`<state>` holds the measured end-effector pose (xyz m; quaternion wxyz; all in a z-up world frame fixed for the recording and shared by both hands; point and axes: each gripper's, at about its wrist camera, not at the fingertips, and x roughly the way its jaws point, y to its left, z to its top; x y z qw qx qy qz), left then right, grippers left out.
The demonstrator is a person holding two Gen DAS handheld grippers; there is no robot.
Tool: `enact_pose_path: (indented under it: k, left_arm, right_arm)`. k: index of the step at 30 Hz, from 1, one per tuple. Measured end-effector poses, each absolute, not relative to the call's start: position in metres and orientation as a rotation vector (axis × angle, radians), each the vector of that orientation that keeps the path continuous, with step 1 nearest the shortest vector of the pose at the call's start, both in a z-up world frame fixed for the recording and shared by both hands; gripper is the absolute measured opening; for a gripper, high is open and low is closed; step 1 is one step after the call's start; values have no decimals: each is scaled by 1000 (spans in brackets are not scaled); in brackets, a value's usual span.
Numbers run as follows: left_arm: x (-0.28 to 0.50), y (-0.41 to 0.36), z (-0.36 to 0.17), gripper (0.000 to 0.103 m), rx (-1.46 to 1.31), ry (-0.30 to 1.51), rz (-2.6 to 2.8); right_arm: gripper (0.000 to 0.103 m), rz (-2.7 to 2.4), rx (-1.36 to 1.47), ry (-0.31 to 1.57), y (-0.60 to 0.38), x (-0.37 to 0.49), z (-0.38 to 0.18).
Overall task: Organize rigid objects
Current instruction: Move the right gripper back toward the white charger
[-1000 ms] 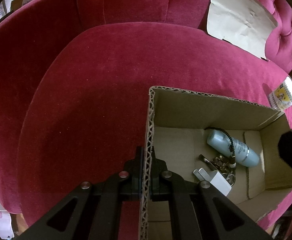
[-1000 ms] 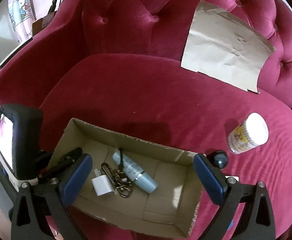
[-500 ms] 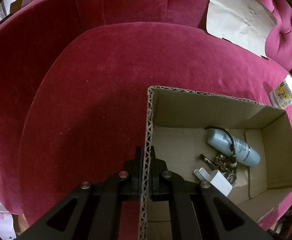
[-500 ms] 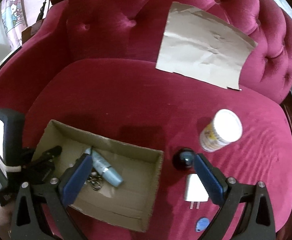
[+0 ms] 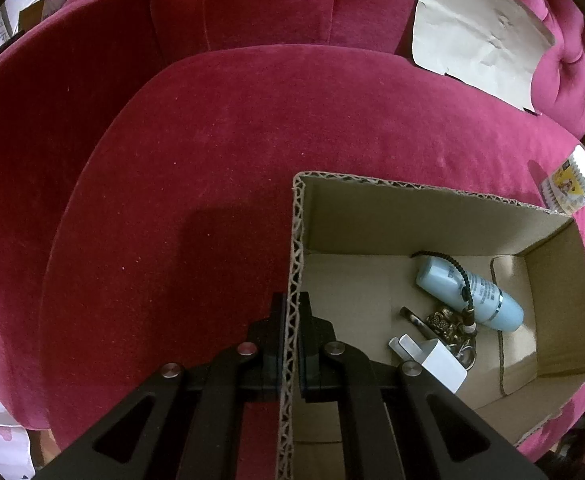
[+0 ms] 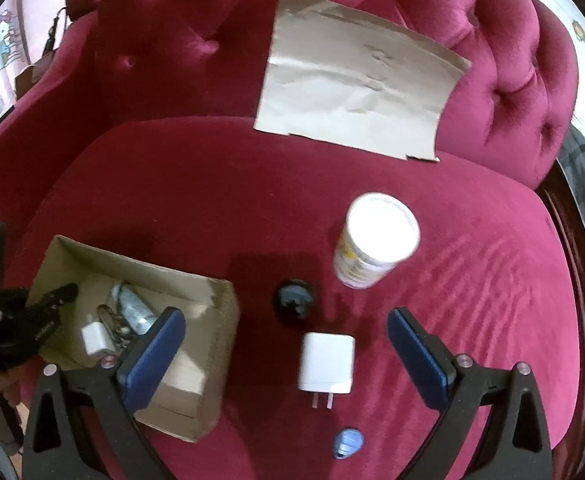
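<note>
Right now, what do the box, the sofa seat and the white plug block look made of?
Box: raw corrugated cardboard, fluting visible along its cut edge. Sofa seat: red velvet-like plush, with a brushed nap and soft sheen. White plug block: probably smooth hard plastic with metal prongs.

Flat cardboard sheet leans against red sofa.

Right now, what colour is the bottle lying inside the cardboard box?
The bottle is pale blue with a silver band, clearest in the left wrist view.
</note>
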<state>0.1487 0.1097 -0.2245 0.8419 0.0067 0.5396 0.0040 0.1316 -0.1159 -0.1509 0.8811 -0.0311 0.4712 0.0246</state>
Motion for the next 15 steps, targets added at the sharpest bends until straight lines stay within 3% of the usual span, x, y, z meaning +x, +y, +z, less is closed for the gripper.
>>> enact_pose_path:
  k: [15]
  left_arm:
    - [149, 106, -225, 5, 28, 1142, 14]
  right_arm:
    - [103, 55, 14, 1077, -158, 126, -192]
